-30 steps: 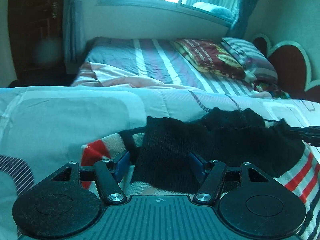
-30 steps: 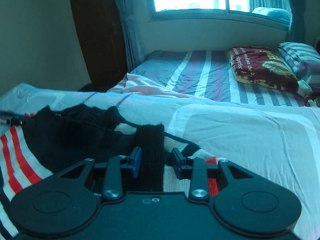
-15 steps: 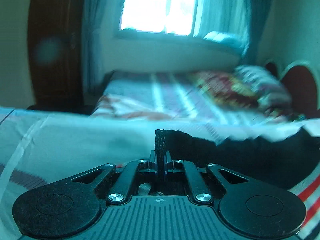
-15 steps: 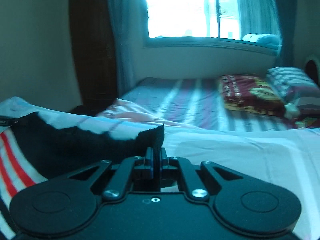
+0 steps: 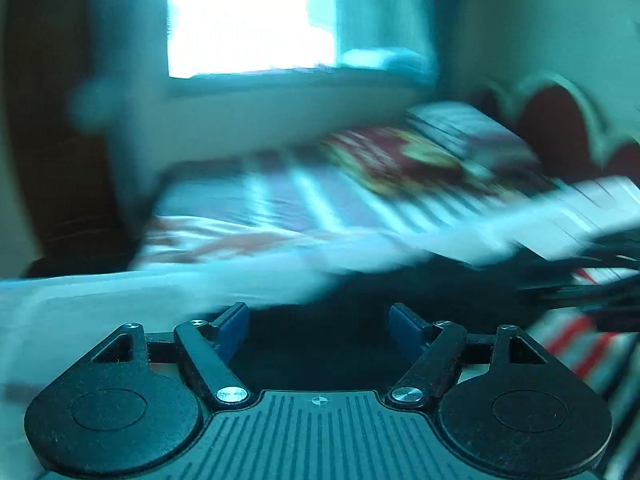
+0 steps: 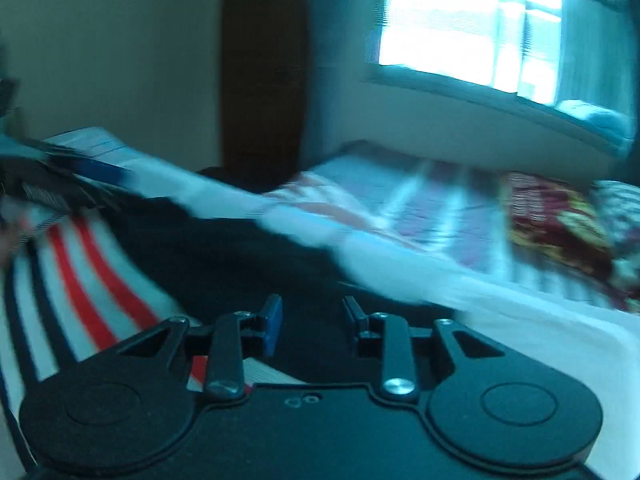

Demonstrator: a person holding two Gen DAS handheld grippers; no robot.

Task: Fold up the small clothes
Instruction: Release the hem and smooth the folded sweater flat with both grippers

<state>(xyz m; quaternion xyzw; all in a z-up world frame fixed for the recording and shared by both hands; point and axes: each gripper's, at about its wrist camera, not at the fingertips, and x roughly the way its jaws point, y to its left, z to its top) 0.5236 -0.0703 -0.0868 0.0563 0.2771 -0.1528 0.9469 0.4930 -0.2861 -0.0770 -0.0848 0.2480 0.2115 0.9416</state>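
Seemingly freed, black garment (image 5: 340, 344), gripper (image 5: 319, 330) parted

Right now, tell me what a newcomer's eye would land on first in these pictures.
The glaring window at the top of both blurred views. Below it, the black garment lies on the red-striped cloth, just ahead of the left gripper and the right gripper, both open. Behind lies a striped bed.

bed (image 5: 304, 200): smeared by motion blur, stripes barely legible
pillow (image 6: 556, 224): blurred, print unreadable
striped garment (image 6: 80, 280): cut off at left edge
window (image 5: 248, 20): blown out, nothing visible beyond
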